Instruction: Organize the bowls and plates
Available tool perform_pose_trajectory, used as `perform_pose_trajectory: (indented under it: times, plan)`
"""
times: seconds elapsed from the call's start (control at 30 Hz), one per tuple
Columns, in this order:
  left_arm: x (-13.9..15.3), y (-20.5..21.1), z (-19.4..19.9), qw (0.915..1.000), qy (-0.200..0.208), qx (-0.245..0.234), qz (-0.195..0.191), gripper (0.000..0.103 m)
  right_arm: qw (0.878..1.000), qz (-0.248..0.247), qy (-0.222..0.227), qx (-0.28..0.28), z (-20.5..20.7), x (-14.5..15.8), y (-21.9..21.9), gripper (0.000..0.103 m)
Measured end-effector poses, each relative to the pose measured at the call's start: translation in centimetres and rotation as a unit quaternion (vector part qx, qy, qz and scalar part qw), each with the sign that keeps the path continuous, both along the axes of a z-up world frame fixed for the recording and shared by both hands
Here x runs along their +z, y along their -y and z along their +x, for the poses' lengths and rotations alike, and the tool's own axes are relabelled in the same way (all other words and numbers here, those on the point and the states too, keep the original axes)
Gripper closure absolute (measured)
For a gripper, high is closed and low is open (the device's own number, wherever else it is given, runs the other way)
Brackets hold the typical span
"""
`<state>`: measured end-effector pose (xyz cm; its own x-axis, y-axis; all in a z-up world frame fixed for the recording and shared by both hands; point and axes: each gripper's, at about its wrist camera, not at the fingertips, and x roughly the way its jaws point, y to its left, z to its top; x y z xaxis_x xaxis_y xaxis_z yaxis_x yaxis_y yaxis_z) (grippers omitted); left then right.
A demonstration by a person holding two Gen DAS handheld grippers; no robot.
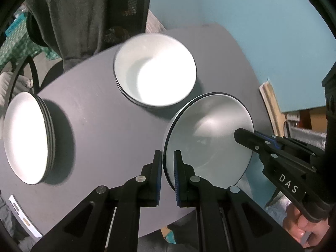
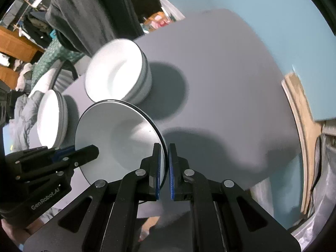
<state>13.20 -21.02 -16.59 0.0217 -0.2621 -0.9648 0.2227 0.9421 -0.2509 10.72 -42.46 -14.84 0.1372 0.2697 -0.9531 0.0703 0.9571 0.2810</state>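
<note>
A white plate with a dark rim [image 1: 210, 138] [image 2: 117, 138] hangs above the grey table [image 1: 100, 109] [image 2: 220, 73], gripped from both sides. My left gripper [image 1: 168, 153] [image 2: 94, 148] is shut on its left rim. On the opposite rim my right gripper [image 2: 164, 147] [image 1: 238, 135] is shut. Behind the plate stands a stack of white bowls [image 1: 155, 71] [image 2: 117, 71]. A second stack of white dishes [image 1: 25, 138] [image 2: 52, 117] sits at the table's left edge.
A chair draped with a grey garment [image 1: 73, 21] stands behind the table. A white phone [image 1: 23, 216] lies near the front left edge. A wooden board [image 1: 271, 103] leans to the right of the table, against a light blue wall.
</note>
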Motion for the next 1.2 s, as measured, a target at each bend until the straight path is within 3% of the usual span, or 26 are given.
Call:
perform_pose_trajectory:
  times: [0.5,1.2]
  plan:
    - [0.9,-1.3,4.4,0.9989,0.020,0.039,0.014,0.094,0.998,-0.013,0.035,0.041,6.4,3.2,-2.9,0.096]
    - [-1.6,-2.1,9.6,0.9973,-0.002,0.067,0.029,0.094,0.998,-0.009,0.007,0.059,12.4,0.8,-4.1,0.096]
